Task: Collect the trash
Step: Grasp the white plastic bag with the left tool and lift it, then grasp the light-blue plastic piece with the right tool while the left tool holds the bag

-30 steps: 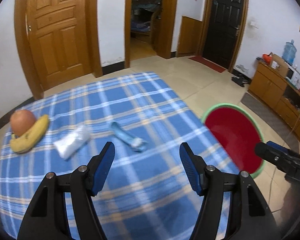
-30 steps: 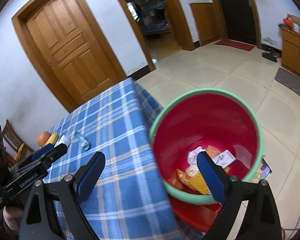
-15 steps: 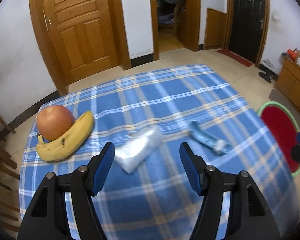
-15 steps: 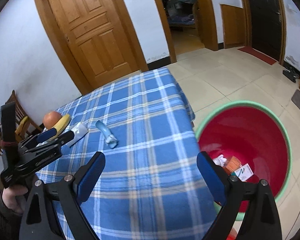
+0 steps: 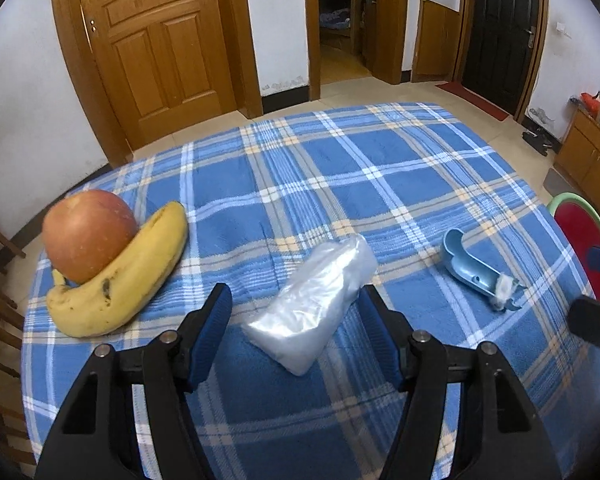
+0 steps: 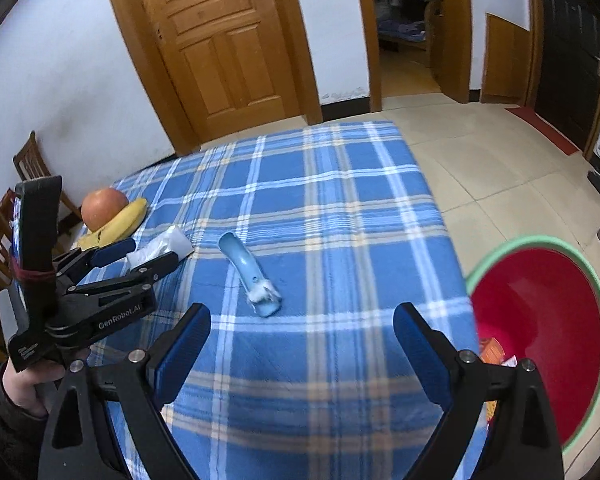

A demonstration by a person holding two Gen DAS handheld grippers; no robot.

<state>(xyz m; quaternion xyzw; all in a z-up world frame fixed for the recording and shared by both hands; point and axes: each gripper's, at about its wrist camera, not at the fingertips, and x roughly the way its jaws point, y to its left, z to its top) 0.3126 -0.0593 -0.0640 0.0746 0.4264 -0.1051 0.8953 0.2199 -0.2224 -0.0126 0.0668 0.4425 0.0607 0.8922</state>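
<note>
Even, soft indoor light; strong fisheye bending in both views.

Door frames (image 6: 300, 40) bow outward and corners fall to black. The red bin (image 6: 540, 332) rim smears with motion blur; its contents are perhaps paper scraps. Shadows on the plaid tablecloth (image 5: 380, 168) stay faint.

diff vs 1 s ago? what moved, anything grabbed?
Both grippers swung from the red bin side back over the table. Left gripper came down around the clear plastic bag, jaws closing, not yet gripping. Right gripper now faces the blue plastic scrap, open. Apple, banana, both trash pieces unmoved.
</note>
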